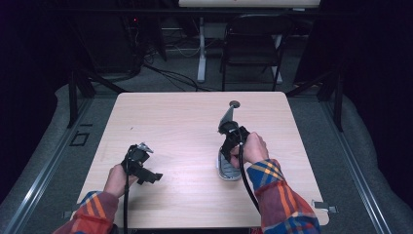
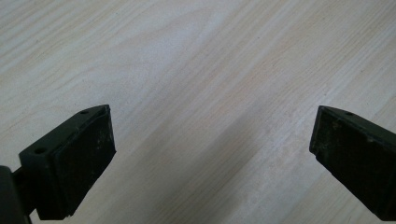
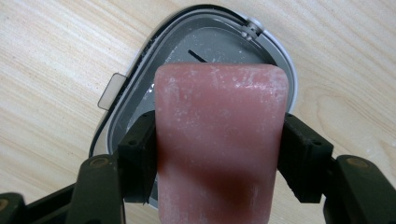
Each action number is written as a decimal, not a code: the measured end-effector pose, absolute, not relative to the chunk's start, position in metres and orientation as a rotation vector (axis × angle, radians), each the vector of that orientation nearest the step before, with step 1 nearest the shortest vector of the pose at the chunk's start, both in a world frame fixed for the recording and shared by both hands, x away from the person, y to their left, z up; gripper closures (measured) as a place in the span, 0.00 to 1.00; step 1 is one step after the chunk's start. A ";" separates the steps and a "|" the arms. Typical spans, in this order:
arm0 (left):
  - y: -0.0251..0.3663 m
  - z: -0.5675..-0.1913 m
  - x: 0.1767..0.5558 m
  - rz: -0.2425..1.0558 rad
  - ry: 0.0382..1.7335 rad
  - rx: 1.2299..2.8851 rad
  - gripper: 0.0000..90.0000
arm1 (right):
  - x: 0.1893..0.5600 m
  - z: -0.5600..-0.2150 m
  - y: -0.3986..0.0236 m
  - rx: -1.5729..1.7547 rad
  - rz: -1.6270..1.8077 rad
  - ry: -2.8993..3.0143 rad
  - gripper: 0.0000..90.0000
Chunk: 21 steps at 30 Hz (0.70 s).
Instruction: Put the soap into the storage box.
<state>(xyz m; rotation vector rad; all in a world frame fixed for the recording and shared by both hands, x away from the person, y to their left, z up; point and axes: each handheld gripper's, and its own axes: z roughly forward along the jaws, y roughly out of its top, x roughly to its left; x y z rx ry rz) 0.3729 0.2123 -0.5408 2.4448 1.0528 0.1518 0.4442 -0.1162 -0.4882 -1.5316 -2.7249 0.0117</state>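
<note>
Right gripper point(image 3: 219, 154) is clamping a pink soap bar point(image 3: 219, 140), one pad point(image 3: 140, 158) pressing on each long side. The bar is standing up between the jaws and sticking out well past their tips, with whitish scuffing along its far edge and corners. No gap is showing on either side, so the grip is looking solid.

Directly beyond the jaw tips a grey soap case point(image 3: 275, 51) is lying open on the wooden table point(image 3: 46, 56). The bar is sitting over the case's cavity; whether it is touching the case floor I can't tell. The case's small latch tab is sticking out past the left jaw, and its hinge is showing beyond the bar's far right corner.

In the high view the right gripper point(image 1: 228, 148) is pointing down over the case point(image 1: 228, 170), with the right hand point(image 1: 253, 148) wrapping around it from the side.

Left gripper point(image 2: 212, 140) is hanging with jaws wide apart, gripping nothing. Bare table point(image 2: 196, 70) is all that is lying between and ahead of its pads point(image 2: 84, 154). In the high view the left gripper point(image 1: 148, 175) is sitting well apart from the case, held low over the table by the left hand point(image 1: 117, 178).
</note>
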 end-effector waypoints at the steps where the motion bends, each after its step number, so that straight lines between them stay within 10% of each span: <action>1: 0.212 -0.541 0.373 0.153 1.052 2.446 0.00 | 0.444 -0.490 -0.115 -1.542 -0.003 -2.714 0.41; 21: 0.211 -0.541 0.373 0.150 1.053 2.449 0.00 | 0.435 -0.478 -0.124 -1.572 -0.079 -2.699 0.44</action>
